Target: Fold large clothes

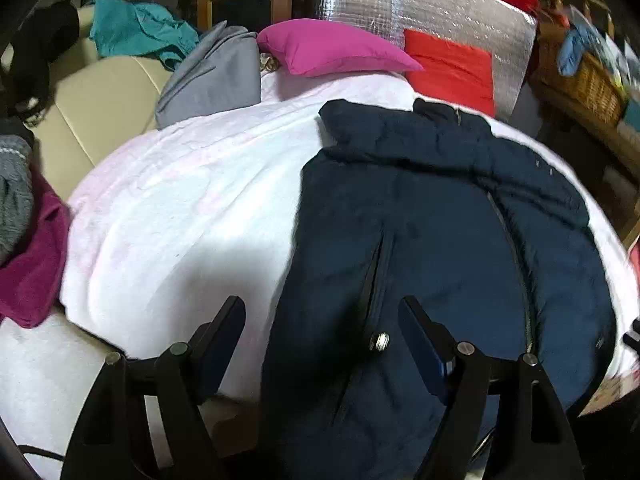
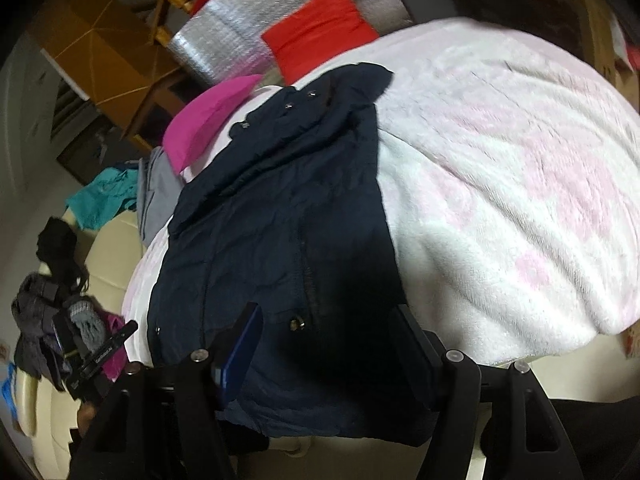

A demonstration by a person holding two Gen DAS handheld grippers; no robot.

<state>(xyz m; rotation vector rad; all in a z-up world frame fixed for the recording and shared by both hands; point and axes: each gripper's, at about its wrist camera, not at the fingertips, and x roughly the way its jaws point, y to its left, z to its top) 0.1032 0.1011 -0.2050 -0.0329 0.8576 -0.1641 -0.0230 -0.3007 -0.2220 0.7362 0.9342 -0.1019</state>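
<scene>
A navy padded jacket [image 1: 440,220] lies flat on a white and pale pink fleece blanket [image 1: 192,208], collar at the far end and zip running down its right side. My left gripper [image 1: 320,314] hovers open over the jacket's near left edge, one finger over the blanket and one over the fabric. In the right wrist view the same jacket [image 2: 280,200] stretches away, snaps showing at collar and hem. My right gripper [image 2: 328,320] stands open above the jacket's near hem, nothing pinched between its pads. The left gripper [image 2: 96,352] shows at the far left of that view.
A magenta pillow [image 1: 332,48], a red cushion [image 1: 452,68] and a silver foil mat [image 1: 440,12] sit behind the blanket. A grey garment [image 1: 216,76] and a teal one [image 1: 136,28] lie on the beige sofa [image 1: 100,120]. Maroon cloth [image 1: 32,272] lies at left, a wicker basket [image 1: 584,84] at right.
</scene>
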